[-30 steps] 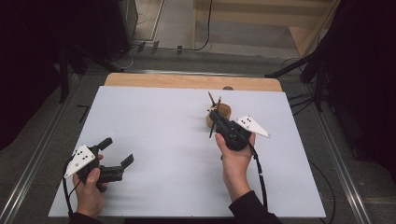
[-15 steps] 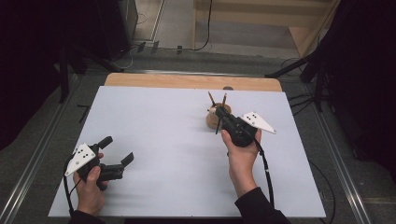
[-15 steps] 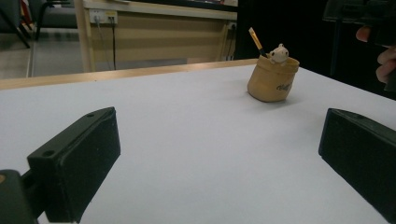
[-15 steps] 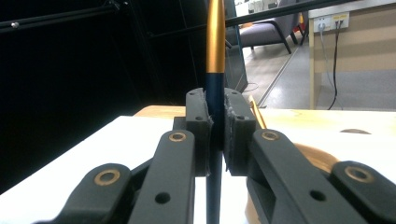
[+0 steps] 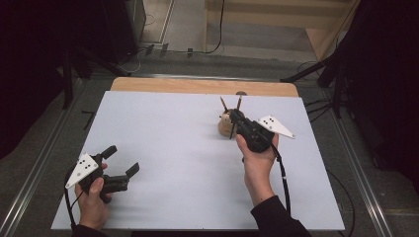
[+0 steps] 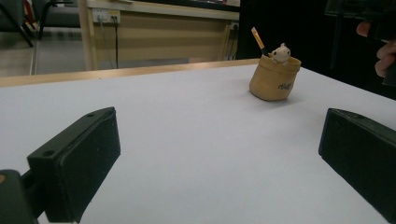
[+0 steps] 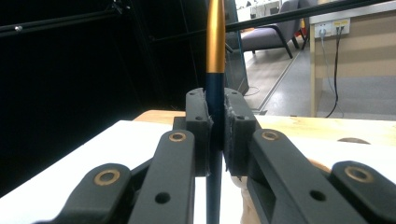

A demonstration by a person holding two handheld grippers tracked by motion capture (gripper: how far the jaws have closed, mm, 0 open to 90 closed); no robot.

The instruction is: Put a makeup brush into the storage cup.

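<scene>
Your right gripper (image 5: 236, 117) sat right of centre in the high view, its jaws pinching a brush (image 7: 215, 84) with a dark blue handle and a gold band. In the right gripper view the brush stood upright, its long axis running bottom to top of the frame, gold end upward. Just below the gripper stood a small tan cup (image 6: 274, 80), toward the far side of the white table (image 5: 163, 133). A second brush (image 6: 258, 38) leaned out of the cup toward the upper left, beside a small white figure (image 6: 281, 52) on its rim. The cup bore a dark mark, too small to read. Your left gripper (image 5: 122, 160) rested at the lower left of the high view, well apart from the cup, jaws spread around bare table. Nothing lay between it and the cup.
</scene>
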